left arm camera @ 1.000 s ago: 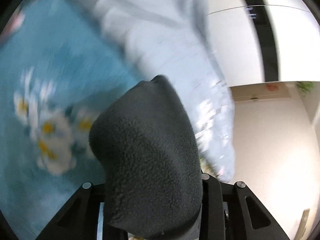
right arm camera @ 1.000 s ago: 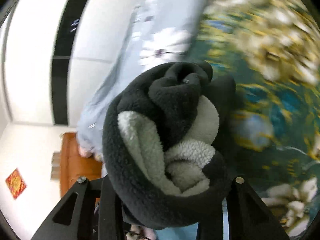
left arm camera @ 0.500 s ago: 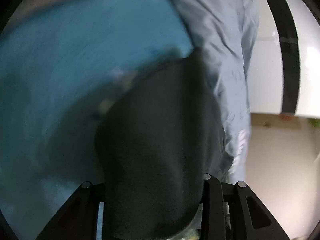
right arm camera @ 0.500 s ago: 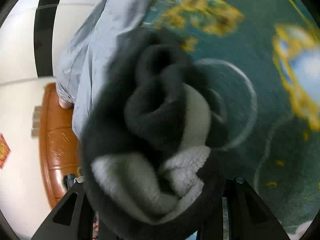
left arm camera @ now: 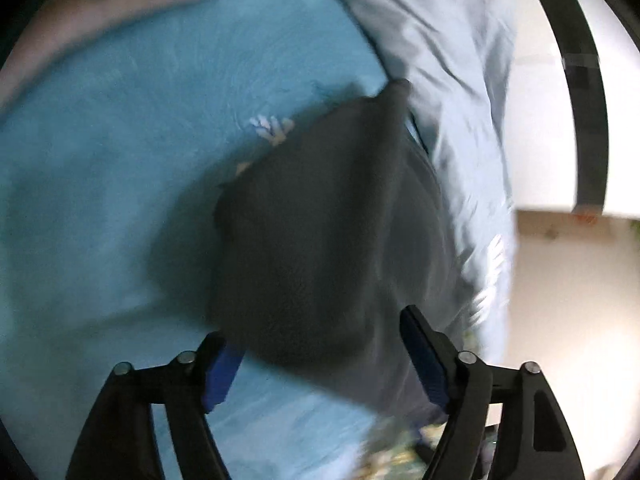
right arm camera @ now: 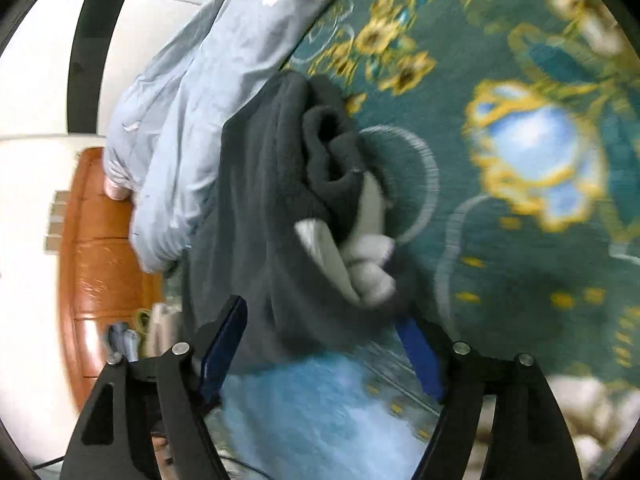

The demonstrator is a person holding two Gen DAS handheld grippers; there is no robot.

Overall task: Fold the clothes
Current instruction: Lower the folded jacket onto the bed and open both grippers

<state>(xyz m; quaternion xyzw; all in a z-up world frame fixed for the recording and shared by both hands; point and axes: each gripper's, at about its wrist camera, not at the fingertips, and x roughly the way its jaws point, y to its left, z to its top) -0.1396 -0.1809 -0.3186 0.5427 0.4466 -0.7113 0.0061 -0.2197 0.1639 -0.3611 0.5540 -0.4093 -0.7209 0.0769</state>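
Note:
A dark grey fleece garment (left arm camera: 320,232) with a white fuzzy lining (right arm camera: 360,264) lies in a heap on the teal bedspread (left arm camera: 120,200). In the left wrist view my left gripper (left arm camera: 324,360) stands open just behind the heap, its blue pads (left arm camera: 222,372) spread to either side. The same garment (right arm camera: 272,200) shows in the right wrist view, and my right gripper (right arm camera: 324,352) is open too, with the cloth lying ahead of its spread fingers. Both views are blurred by motion.
A pale blue quilt (left arm camera: 452,92) is bunched along the bed's edge beside the garment. The teal blanket with yellow flowers (right arm camera: 500,152) covers the bed to the right. A brown wooden headboard (right arm camera: 96,248) and white walls lie beyond. A pink pillow (left arm camera: 100,8) sits at the far corner.
Both grippers were shut on the fleece garment and carrying it. Now both have opened and the garment has dropped onto the bed in front of them.

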